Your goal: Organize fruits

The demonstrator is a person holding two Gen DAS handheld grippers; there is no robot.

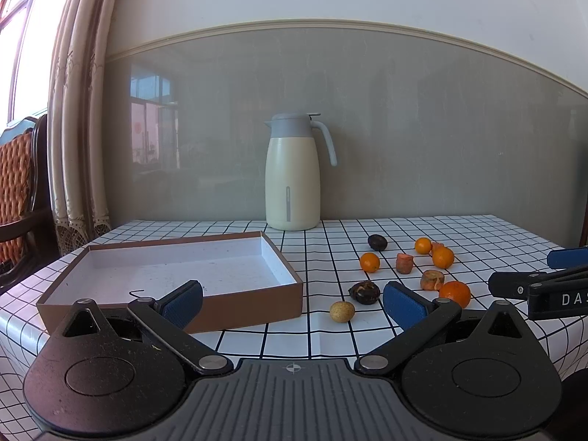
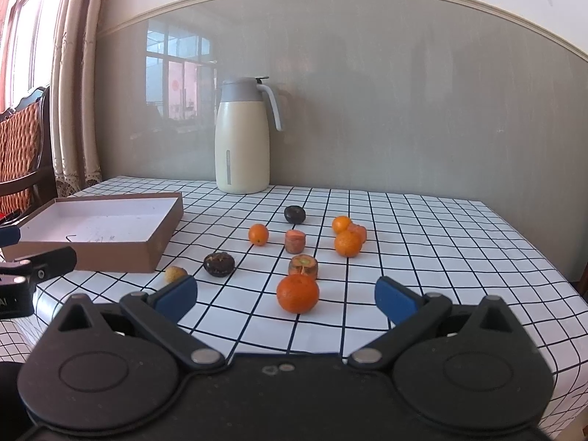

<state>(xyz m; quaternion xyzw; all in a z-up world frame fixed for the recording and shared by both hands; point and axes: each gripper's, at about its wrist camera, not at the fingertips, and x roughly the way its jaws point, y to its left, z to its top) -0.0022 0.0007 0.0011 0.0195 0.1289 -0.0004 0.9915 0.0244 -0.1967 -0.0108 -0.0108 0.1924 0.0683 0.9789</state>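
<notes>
Where oranges (image 2: 346,234) cluster, one piece hides behind.

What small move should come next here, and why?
Probably ease the right gripper forward around the large orange: its jaws are open, that fruit lies nearest between them, and the box holds no fruit yet.

Cream thermos jug (image 2: 242,147) with grey lid and handle, upright at twelve o'clock against grey wall panel (image 2: 404,110). Grid-checked tablecloth (image 2: 422,242) beneath. Lace-edged curtains (image 1: 73,117) at ten o'clock before bright window (image 1: 25,36). Orange-cushioned wooden chair (image 1: 18,191) at nine o'clock.
</notes>
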